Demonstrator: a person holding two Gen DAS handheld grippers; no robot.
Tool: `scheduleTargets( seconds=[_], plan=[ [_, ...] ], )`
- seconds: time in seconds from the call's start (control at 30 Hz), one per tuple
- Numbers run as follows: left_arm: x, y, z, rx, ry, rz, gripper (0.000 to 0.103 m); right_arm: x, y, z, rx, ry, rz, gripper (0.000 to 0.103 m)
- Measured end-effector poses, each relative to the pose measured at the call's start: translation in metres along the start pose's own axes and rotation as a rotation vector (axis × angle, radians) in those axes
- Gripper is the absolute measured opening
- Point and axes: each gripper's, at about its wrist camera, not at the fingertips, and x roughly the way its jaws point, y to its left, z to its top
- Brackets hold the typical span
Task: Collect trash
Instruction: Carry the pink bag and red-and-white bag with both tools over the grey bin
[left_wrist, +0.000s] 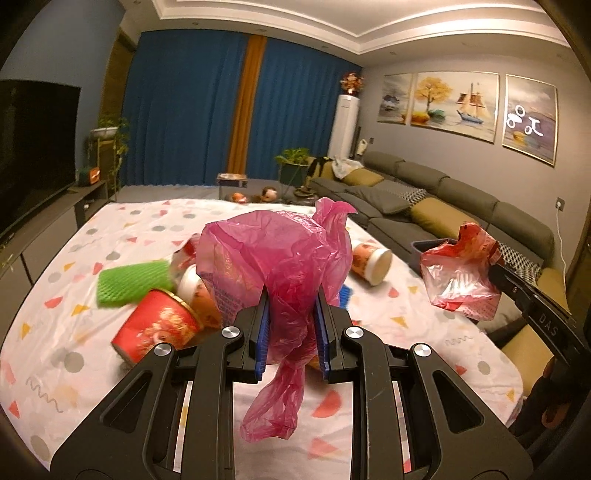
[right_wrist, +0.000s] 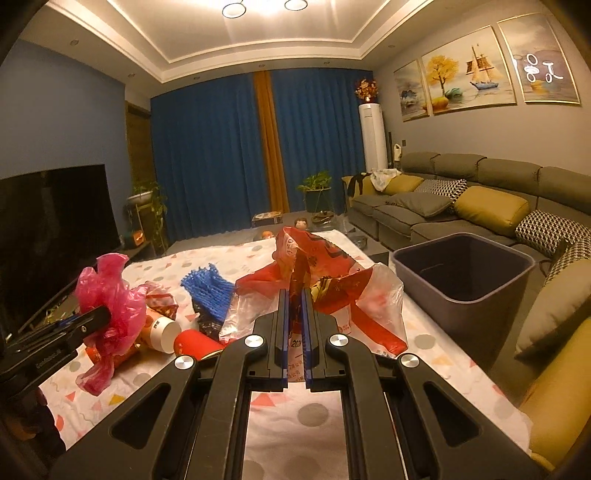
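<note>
My left gripper is shut on a crumpled pink plastic bag and holds it above the table; it also shows in the right wrist view. My right gripper is shut on a red and clear plastic bag, also seen at the right of the left wrist view. A dark grey bin stands beside the table's right edge, open and empty. On the table lie a red paper cup, an orange cup with white lid, green foam net and blue foam net.
The table carries a white cloth with coloured shapes. A grey sofa with yellow cushions runs along the right wall behind the bin. A TV on a low cabinet is at the left. Blue curtains and plants are at the back.
</note>
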Motion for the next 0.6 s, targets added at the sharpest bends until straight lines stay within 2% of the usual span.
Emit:
scheduleTargets(
  seconds=[0.6],
  plan=[
    [0.016, -0.080, 0.015, 0.094, -0.024, -0.100, 0.020, -0.022, -0.043, 0.005, 0.036, -0.036, -0.061, 0.007]
  ],
)
